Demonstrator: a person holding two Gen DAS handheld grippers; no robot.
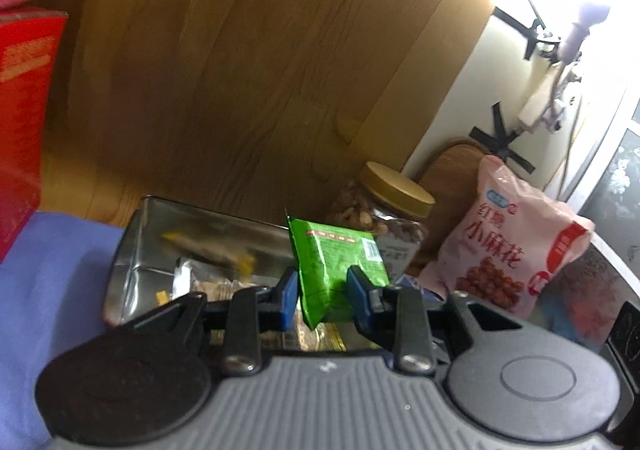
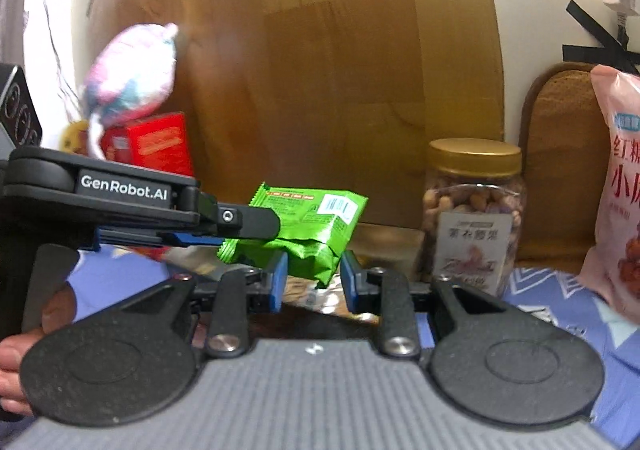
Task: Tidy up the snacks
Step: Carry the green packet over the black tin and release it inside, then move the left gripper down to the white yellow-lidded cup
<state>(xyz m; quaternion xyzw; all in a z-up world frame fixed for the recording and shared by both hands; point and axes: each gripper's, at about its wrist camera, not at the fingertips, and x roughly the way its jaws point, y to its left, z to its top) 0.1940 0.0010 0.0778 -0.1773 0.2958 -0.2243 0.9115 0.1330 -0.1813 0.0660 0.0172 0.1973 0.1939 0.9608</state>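
- Currently both the left gripper [image 1: 322,292] and right gripper [image 2: 313,277] pinch one green snack packet [image 1: 336,262], carried above the metal tin [image 1: 140,246].
- Next, probably: lower it in, then release.

In the left wrist view a snack packet [image 1: 340,266] sits between the left tongs [image 1: 322,296], above the near right corner of an open tin [image 1: 140,250] holding wrapped snacks. Behind it stands a jar of nuts [image 1: 384,213], a snack bag [image 1: 516,242] to the jar's right, a box [image 1: 24,121] far left. In the right wrist view the right tongs [image 2: 314,282] flank the packet's lower end, with a board [image 2: 320,61] behind against the wall.
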